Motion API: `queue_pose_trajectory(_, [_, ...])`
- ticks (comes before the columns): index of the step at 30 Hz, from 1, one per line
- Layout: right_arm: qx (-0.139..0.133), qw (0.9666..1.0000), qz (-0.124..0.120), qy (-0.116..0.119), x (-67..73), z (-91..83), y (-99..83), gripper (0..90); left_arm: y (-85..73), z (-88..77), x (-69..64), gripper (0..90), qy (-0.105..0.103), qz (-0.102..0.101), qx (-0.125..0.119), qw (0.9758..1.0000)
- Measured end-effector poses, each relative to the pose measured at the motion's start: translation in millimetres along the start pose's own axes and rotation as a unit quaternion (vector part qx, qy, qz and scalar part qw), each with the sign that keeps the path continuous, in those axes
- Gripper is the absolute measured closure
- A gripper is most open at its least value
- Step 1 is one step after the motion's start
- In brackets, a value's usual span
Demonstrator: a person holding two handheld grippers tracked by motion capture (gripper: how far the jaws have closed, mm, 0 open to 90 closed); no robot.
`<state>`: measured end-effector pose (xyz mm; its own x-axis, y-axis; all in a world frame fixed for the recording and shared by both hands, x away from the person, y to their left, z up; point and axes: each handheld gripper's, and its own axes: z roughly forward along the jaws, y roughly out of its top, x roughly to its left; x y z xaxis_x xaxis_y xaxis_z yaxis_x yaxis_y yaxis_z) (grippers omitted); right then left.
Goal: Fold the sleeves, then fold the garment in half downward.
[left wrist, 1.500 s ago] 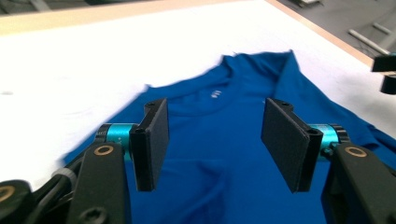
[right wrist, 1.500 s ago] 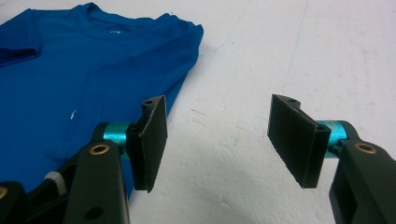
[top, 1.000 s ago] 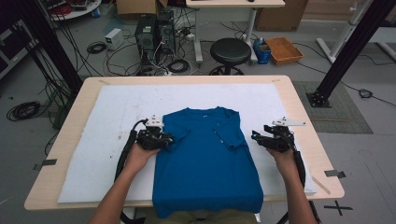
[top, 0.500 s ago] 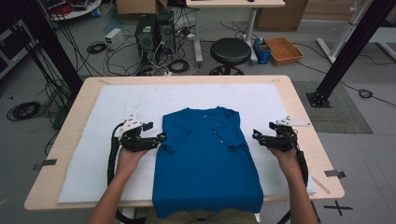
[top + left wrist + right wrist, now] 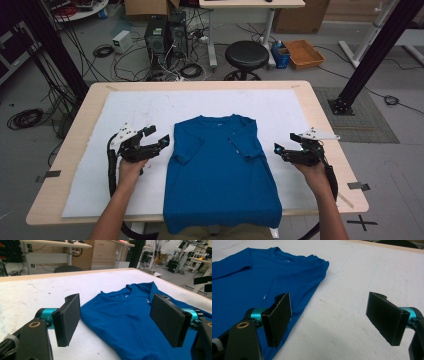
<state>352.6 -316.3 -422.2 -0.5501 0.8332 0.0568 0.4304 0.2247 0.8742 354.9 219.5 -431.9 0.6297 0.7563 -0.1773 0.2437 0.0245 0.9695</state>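
The left gripper [image 5: 161,140] has its jaws standing wide apart with nothing between them; they have just been opening. In the left gripper view its two black pads [image 5: 68,318] frame the blue T-shirt [image 5: 130,315], hovering just off the shirt's edge above the white mat [image 5: 32,292]. From the high view this gripper sits just beside the shirt's folded-in sleeve, clear of the cloth as far as the angle lets me judge.

The right gripper [image 5: 278,149] also has its jaws spread, empty, having just been opening as well. In the right gripper view one pad [image 5: 278,318] hangs over the shirt's edge while the other is over bare mat.

The blue T-shirt [image 5: 220,170] lies flat in the middle of the desk [image 5: 325,120], neck away from the person, both sleeves folded inward over the body, and its hem hanging slightly over the near edge. It rests on the white mat [image 5: 125,110] that covers most of the desk top.

Beyond the desk stand a black stool [image 5: 246,54], a computer tower [image 5: 157,37] amid loose cables on the floor, and a cardboard box [image 5: 301,53].
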Motion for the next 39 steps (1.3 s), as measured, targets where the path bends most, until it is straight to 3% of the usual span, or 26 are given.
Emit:
queue_pose_trajectory(7, [0.004,1.0,-0.001,0.002,4.3,6.2,1.9,20.1,-1.7,-1.9,1.5,24.9,0.016,0.011,0.011,0.9998])
queue_pose_trajectory(18, [0.002,0.9999,0.011,-0.003,1.0,10.4,5.1,20.1,-3.4,2.6,7.8,24.8,0.038,-0.009,0.026,0.9989])
queue_pose_trajectory(23, [0.002,0.9999,0.013,0.004,0.6,16.1,10.3,20.1,6.5,9.5,12.4,24.8,0.042,-0.011,0.033,0.9985])
queue_pose_trajectory(26, [0.006,0.9999,0.013,0.005,1.3,20.5,12.9,20.1,16.1,19.7,18.0,24.9,0.048,-0.007,0.053,0.9974])
queue_pose_trajectory(30, [0.009,0.9998,0.013,0.011,1.3,26.4,16.7,20.1,22.1,42.8,26.7,25.6,0.065,-0.004,0.102,0.9927])
queue_pose_trajectory(34, [0.028,0.9995,0.01,0.007,-5.1,41.3,26.2,20.1,13.9,70.8,33.7,29.4,0.082,-0.007,0.15,0.9852])
queue_pose_trajectory(37, [0.046,0.9988,0.019,-0.001,-12.0,55.9,36.1,20.1,6.3,90.2,39.2,31.7,0.076,-0.015,0.19,0.9788])
queue_pose_trajectory(38, [0.048,0.9986,0.023,0.0,-13.4,59.6,38.7,20.1,4.9,95.6,39.6,32.6,0.08,-0.014,0.204,0.9755])
queue_pose_trajectory(39, [0.051,0.9984,0.026,0.0,-14.2,62.0,40.5,20.1,4.8,100.7,39.2,35.8,0.091,-0.017,0.224,0.9703])
